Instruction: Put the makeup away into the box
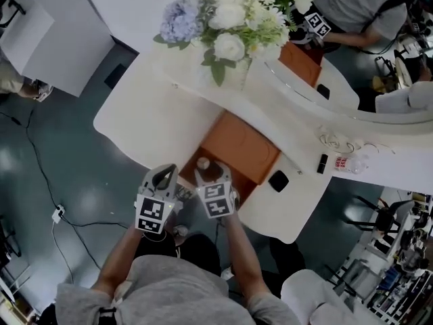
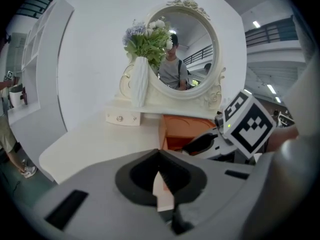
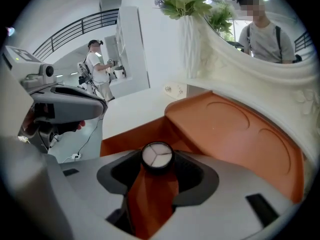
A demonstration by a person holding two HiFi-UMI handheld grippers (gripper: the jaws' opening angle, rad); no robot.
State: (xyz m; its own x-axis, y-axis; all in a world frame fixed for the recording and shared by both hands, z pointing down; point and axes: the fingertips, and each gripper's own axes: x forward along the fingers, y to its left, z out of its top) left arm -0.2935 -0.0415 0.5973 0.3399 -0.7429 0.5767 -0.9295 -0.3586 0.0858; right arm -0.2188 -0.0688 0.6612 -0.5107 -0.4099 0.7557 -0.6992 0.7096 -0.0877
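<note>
Pale slip (image 2: 163,190), L gripper view only

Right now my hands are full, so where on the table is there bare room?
Bare: the tabletop left of the orange box, before the vase. Crowded: right of the box, where a black compact, a black tube and a clear bottle lie.

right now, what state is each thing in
box, open, lid tipped back
left gripper, jaws shut on a thin pale strip
right gripper, jaws shut on a bottle
drawer, shut
clear bottle, lying on its side
</note>
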